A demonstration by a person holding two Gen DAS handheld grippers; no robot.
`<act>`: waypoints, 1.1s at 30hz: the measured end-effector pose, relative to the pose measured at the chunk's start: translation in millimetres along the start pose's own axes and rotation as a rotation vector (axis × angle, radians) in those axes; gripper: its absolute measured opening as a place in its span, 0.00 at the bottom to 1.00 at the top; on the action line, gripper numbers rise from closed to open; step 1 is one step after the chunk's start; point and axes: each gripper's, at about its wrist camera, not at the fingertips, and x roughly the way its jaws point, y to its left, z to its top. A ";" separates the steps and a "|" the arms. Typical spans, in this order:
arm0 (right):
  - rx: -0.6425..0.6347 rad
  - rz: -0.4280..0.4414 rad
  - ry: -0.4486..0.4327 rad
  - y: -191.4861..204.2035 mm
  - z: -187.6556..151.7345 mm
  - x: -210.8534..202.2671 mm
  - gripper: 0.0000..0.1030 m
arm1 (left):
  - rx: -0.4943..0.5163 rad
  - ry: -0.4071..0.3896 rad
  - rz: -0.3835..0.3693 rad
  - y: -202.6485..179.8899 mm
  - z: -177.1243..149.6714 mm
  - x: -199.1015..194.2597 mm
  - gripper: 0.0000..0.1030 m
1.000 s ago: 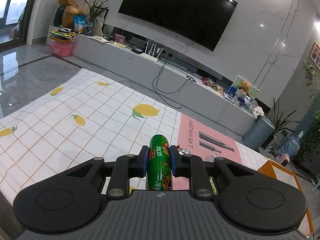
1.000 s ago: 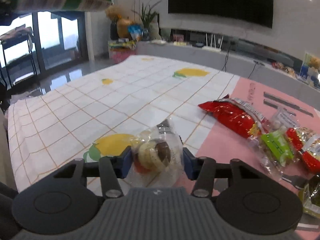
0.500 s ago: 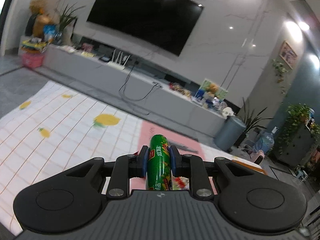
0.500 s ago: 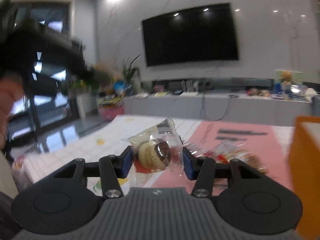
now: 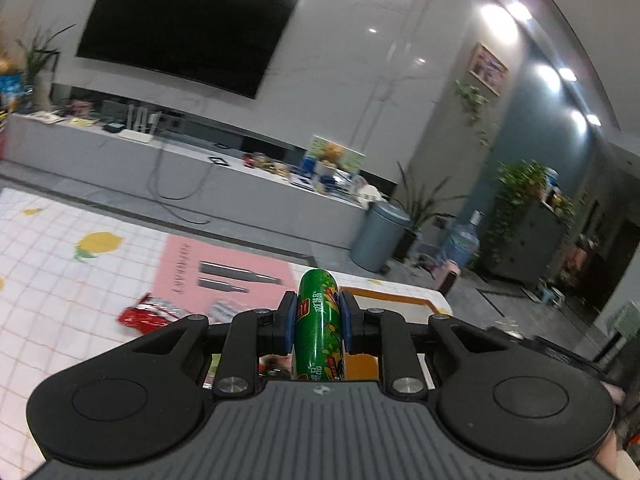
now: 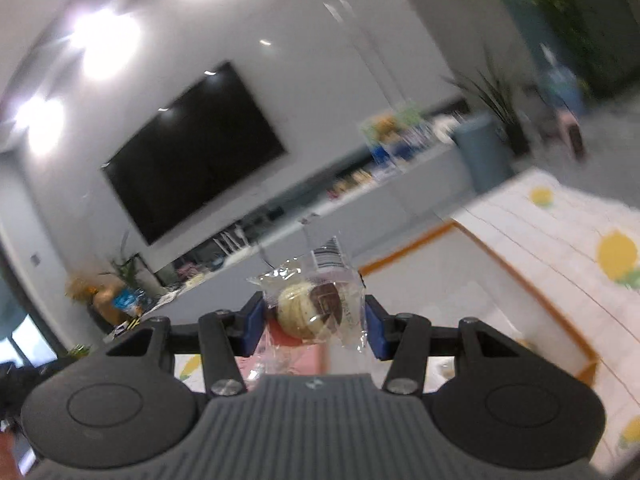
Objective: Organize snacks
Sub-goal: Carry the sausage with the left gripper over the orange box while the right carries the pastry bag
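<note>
My left gripper (image 5: 318, 320) is shut on a green sausage-shaped snack pack (image 5: 320, 328), held above the table. Past it an orange-rimmed tray (image 5: 394, 300) shows. A red snack bag (image 5: 150, 315) and a silvery packet (image 5: 224, 307) lie on a pink mat (image 5: 224, 268). My right gripper (image 6: 316, 320) is shut on a clear-wrapped round pastry (image 6: 310, 308), tilted and held above the orange-rimmed tray (image 6: 532, 296). The right wrist view is blurred by motion.
The table wears a white checked cloth with lemon prints (image 5: 68, 280). Beyond it are a grey TV bench (image 5: 180, 168), a wall TV (image 5: 188, 28), a grey bin (image 5: 378, 238) and plants (image 5: 520, 184).
Both grippers have swung to the right and risen, each still holding its snack. The orange tray has come into view ahead of both. The right view has rolled to a tilt.
</note>
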 end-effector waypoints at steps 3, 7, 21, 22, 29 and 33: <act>0.017 -0.027 0.151 -14.8 8.8 32.6 0.48 | 0.022 0.017 -0.015 -15.0 -2.8 15.5 0.23; 0.023 -0.047 0.340 -24.6 0.9 92.5 0.48 | 0.038 0.050 -0.031 -27.6 -11.5 36.6 0.23; 0.095 -0.012 0.443 -37.6 2.6 113.7 0.80 | 0.095 0.099 -0.023 -32.3 -51.5 60.0 0.24; 0.108 -0.019 0.407 -39.5 6.8 102.1 0.80 | 0.097 0.096 -0.023 -34.0 -50.3 58.8 0.24; 0.147 -0.053 0.185 -56.4 31.1 24.1 0.81 | 0.109 0.098 -0.060 -58.3 -45.7 62.5 0.24; 0.195 -0.122 0.124 -72.6 28.2 2.9 0.84 | 0.090 0.180 -0.073 -80.6 -50.5 90.9 0.24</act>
